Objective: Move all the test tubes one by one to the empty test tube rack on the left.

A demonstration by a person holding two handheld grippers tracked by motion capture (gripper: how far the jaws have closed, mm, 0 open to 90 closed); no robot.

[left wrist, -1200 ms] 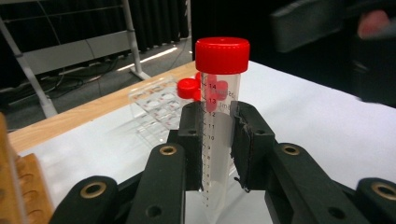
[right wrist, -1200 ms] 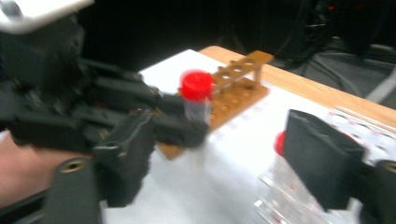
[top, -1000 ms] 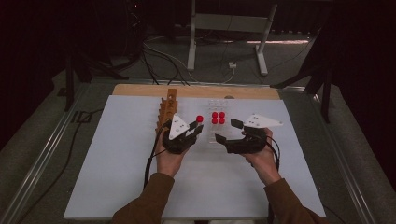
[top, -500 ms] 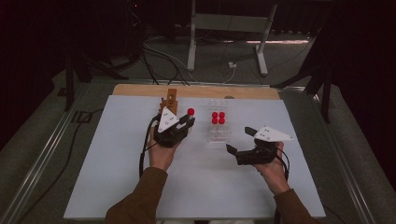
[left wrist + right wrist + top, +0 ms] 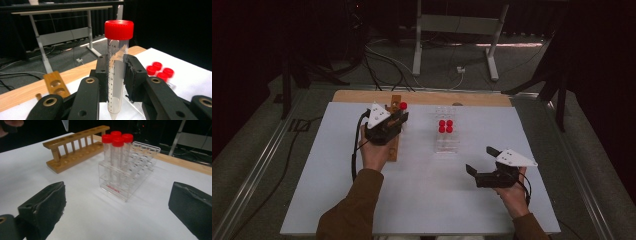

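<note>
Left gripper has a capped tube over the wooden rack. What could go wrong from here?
1. The tube is clamped mid-body in the left gripper, its tip bare below the jaws. If the tip misses a hole in the wooden rack, it may jam or slip in the pads.
2. The rack is light and narrow; a sideways push could shift or tip it.
3. The right gripper is open and faces the clear rack with four capped tubes; a careless advance could knock it.

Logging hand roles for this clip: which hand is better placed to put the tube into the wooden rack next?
Left. The left gripper is shut on the red-capped tube, upright above the wooden rack. The right gripper is open, holds nothing, and sits near the table edge beyond the clear rack.
</note>
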